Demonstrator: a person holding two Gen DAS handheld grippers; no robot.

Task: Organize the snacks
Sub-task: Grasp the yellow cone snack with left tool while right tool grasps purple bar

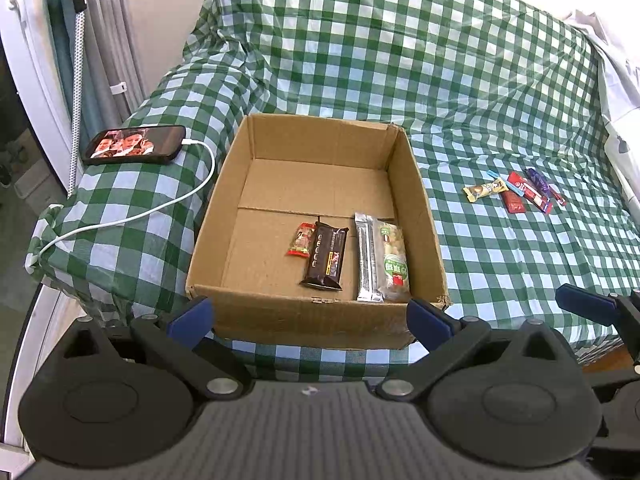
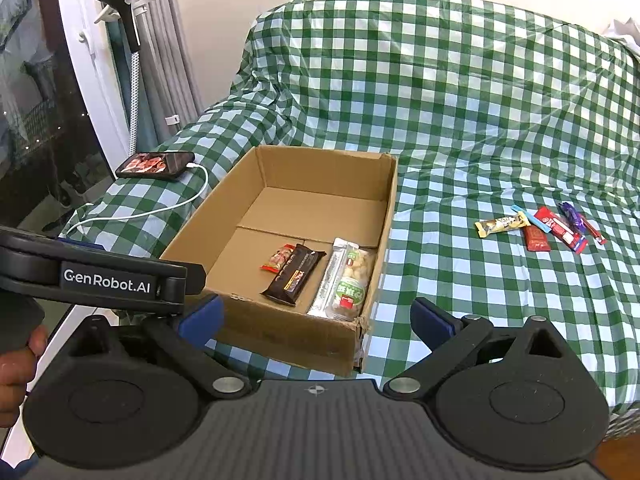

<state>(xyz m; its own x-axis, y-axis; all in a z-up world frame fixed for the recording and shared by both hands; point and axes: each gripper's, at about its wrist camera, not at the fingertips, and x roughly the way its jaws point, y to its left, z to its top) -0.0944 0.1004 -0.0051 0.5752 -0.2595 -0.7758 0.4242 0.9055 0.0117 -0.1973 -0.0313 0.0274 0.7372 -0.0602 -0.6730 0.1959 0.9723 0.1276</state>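
Note:
An open cardboard box [image 1: 304, 316] [image 2: 280, 332] sits on a green checked cloth. Inside lie a small red packet [image 1: 301, 240] [image 2: 277, 258], a dark brown bar [image 1: 326, 258] [image 2: 294, 278], a silver stick [image 1: 366, 258] [image 2: 328, 280] and a clear snack pack with a green label [image 1: 394, 260] [image 2: 354, 280]. Several small snacks [image 1: 516, 192] [image 2: 540, 228] lie on the cloth to the right of the box. My left gripper [image 1: 308, 318] is open and empty before the box's near wall. My right gripper [image 2: 316, 318] is open and empty near the box's near right corner.
A phone [image 1: 136, 145] [image 2: 158, 165] with a white charging cable [image 1: 160, 208] lies on the cloth left of the box. The covered sofa back [image 1: 400, 40] rises behind. A window frame and a garment steamer [image 2: 120, 8] stand at the left.

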